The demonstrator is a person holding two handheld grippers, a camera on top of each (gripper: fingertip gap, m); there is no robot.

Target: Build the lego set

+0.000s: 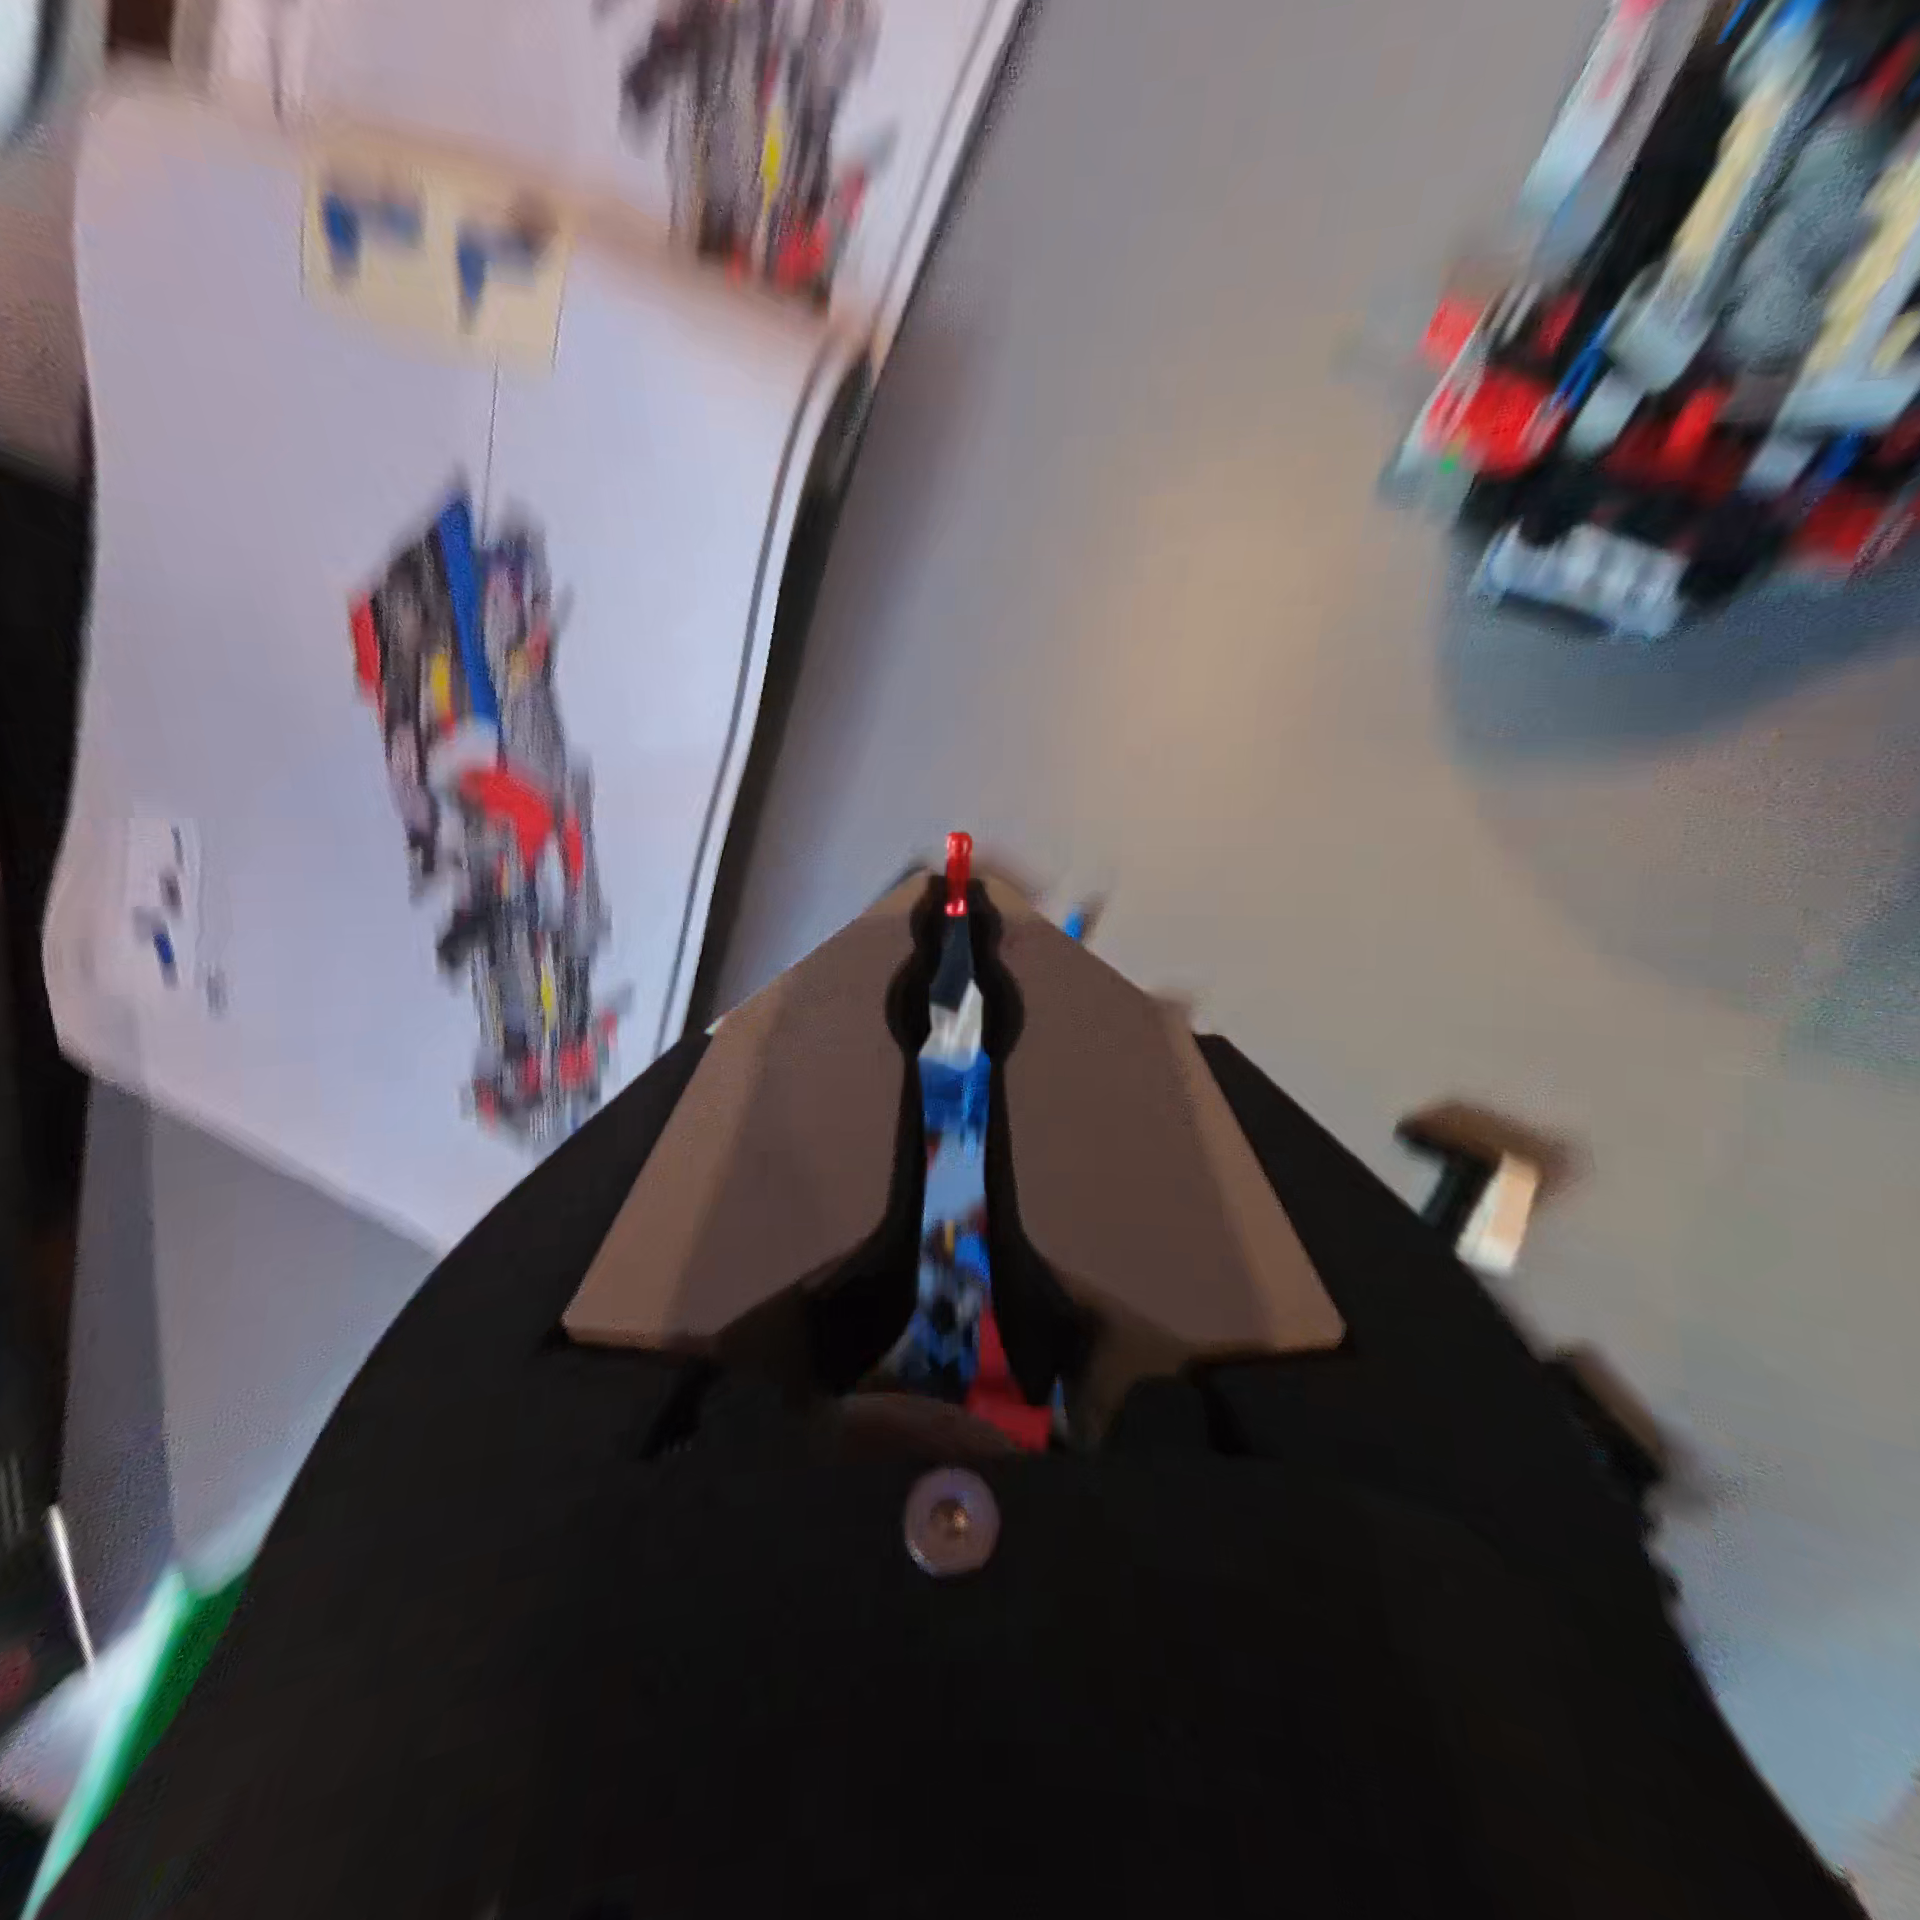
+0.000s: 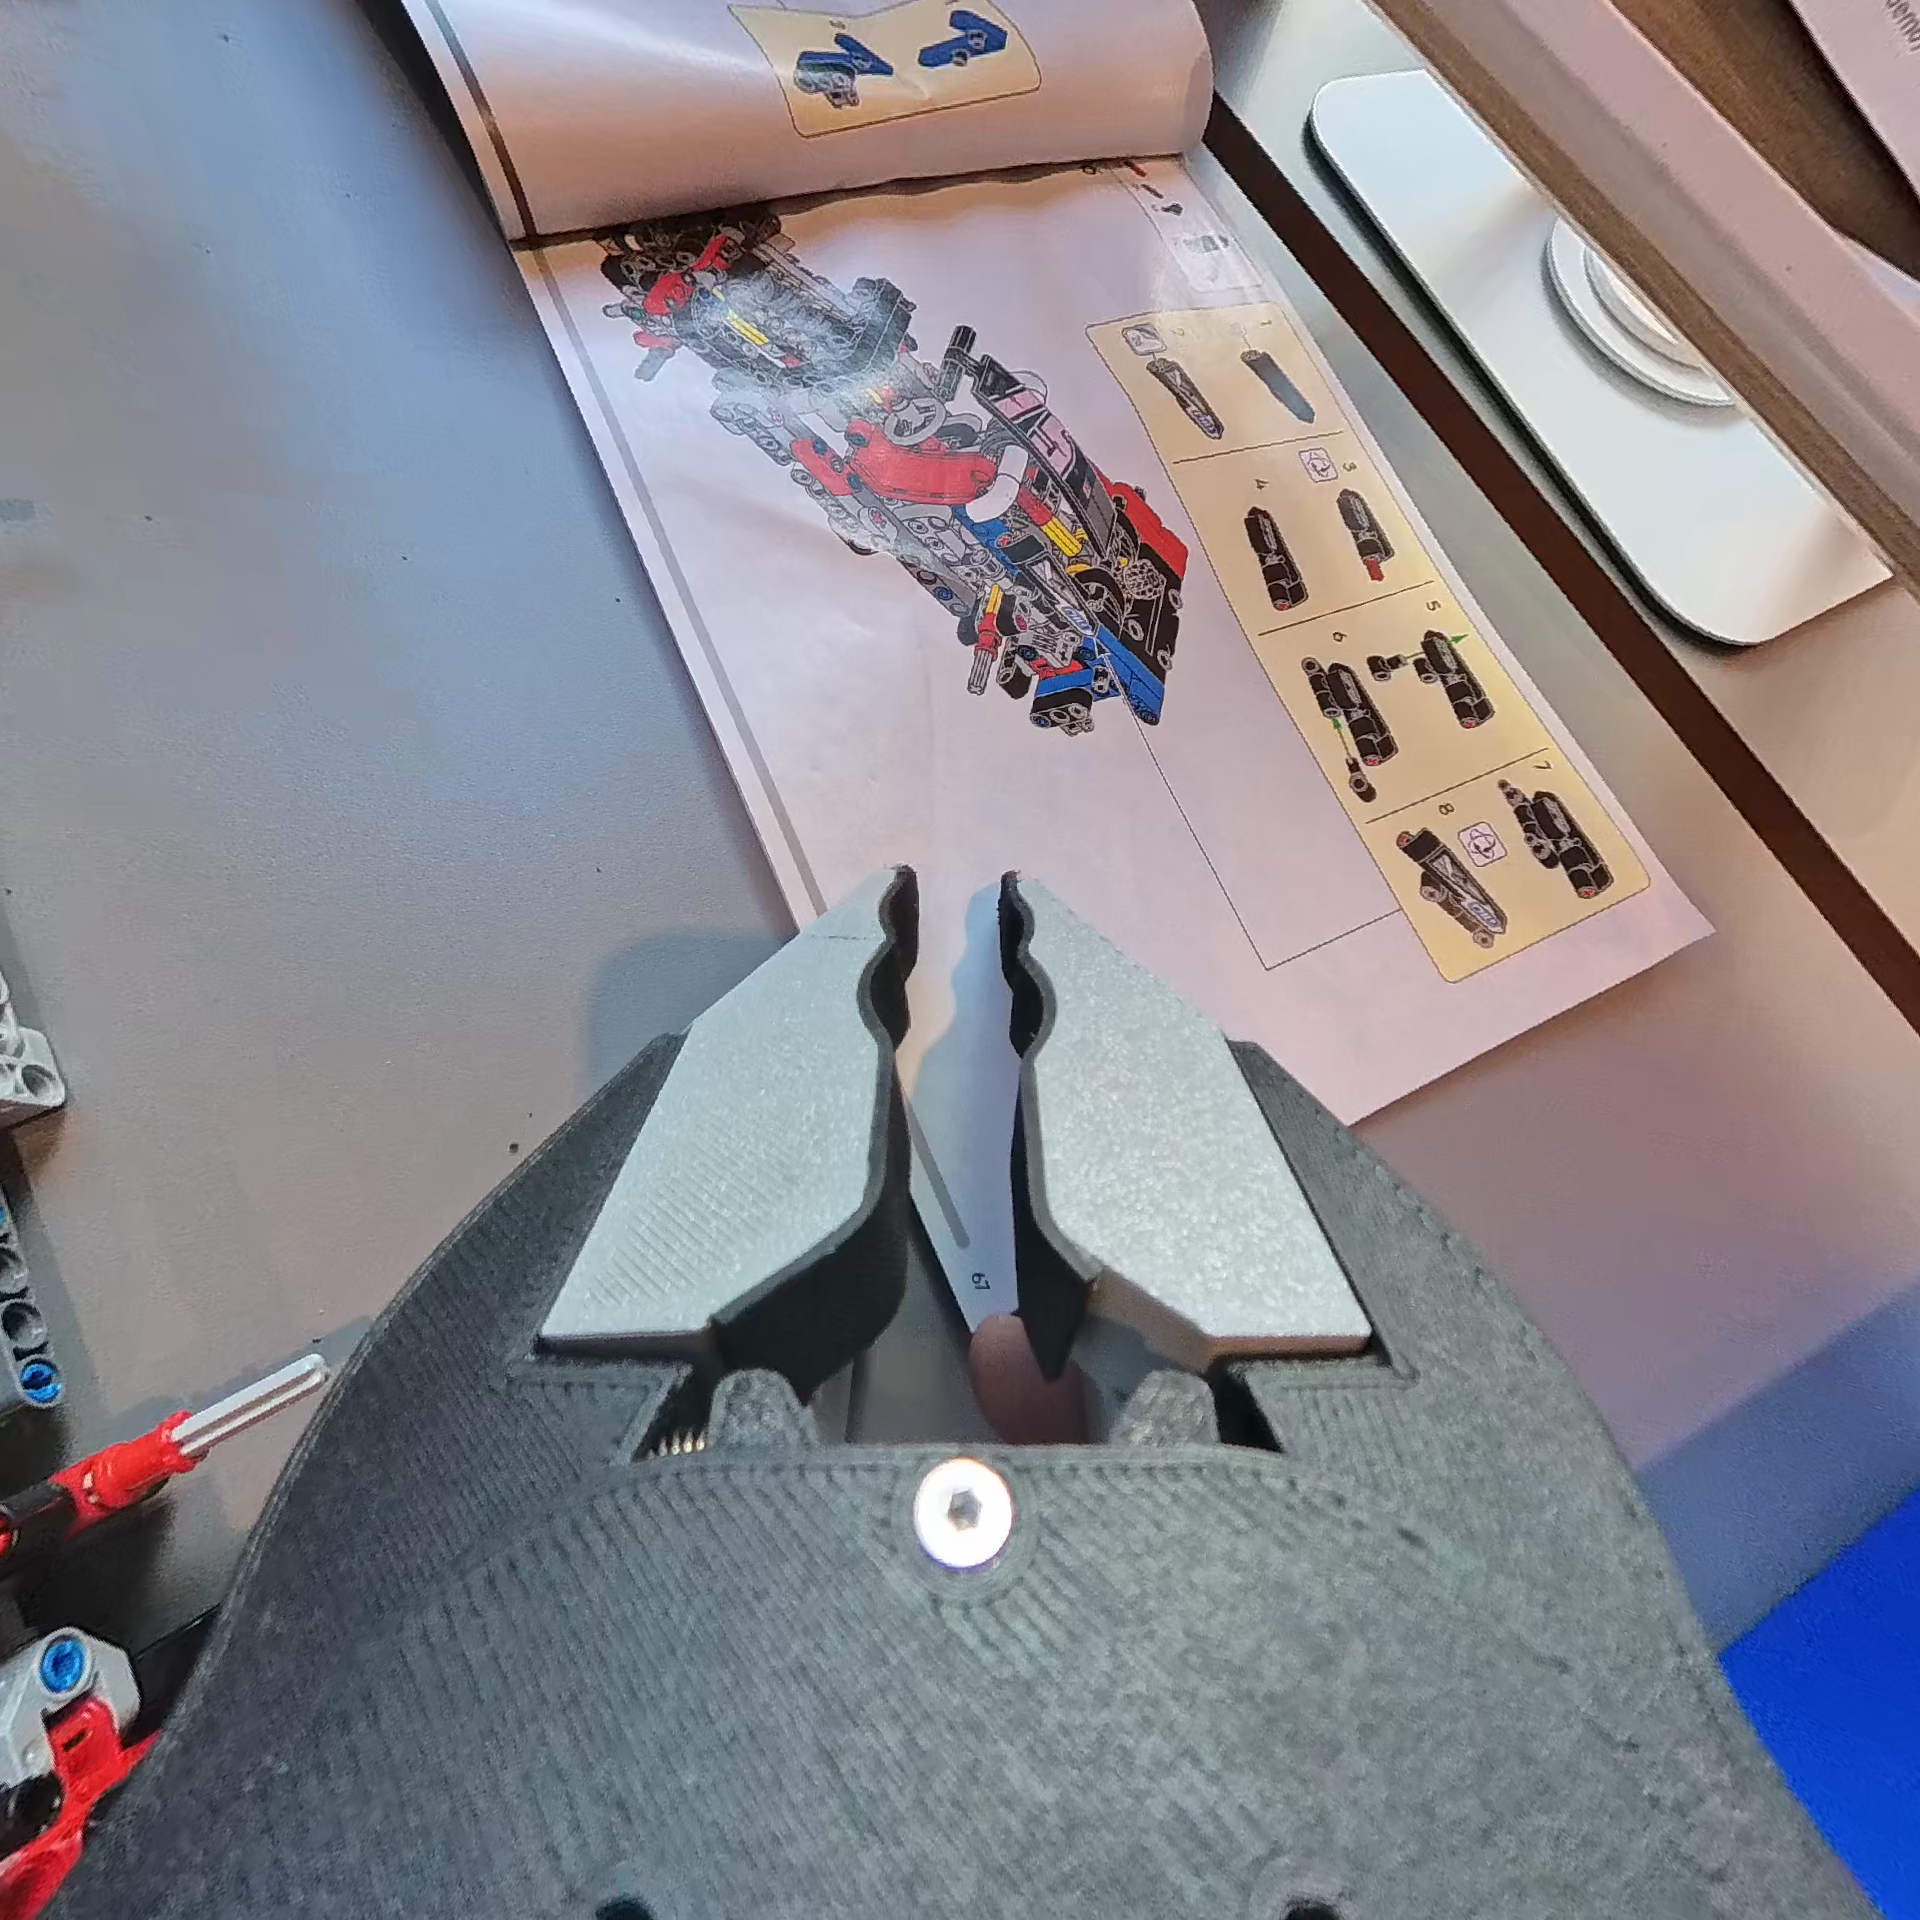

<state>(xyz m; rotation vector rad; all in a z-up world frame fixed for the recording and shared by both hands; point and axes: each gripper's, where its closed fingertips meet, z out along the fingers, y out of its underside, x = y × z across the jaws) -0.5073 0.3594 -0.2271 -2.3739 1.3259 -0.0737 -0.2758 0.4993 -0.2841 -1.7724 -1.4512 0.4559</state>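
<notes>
In the blurred left wrist view my left gripper [image 1: 957, 883] is shut on a thin Lego piece [image 1: 956, 1101], blue, black and white along its length, with a small red pin tip sticking out past the fingertips. It hangs above the grey table between the open instruction booklet [image 1: 343, 644] on the left and the part-built Lego model [image 1: 1683, 343] at the upper right. In the right wrist view my right gripper [image 2: 958, 883] is open a little and empty, over the lower edge of the instruction booklet [image 2: 935, 499]. Parts of the Lego model [image 2: 62, 1704] show at the left edge.
A grey axle with a red connector [image 2: 177, 1434] juts from the model toward my right gripper. A silver monitor stand base [image 2: 1558, 395] sits on a wooden ledge beyond the booklet. A blue surface [image 2: 1829, 1683] shows at the lower right. A tan piece [image 1: 1486, 1184] lies right of my left gripper. The gap from one gripper's tips to the other's is roughly 30 cm. My left gripper's tips are some 15 cm from the part-built Lego model [image 1: 1683, 343].
</notes>
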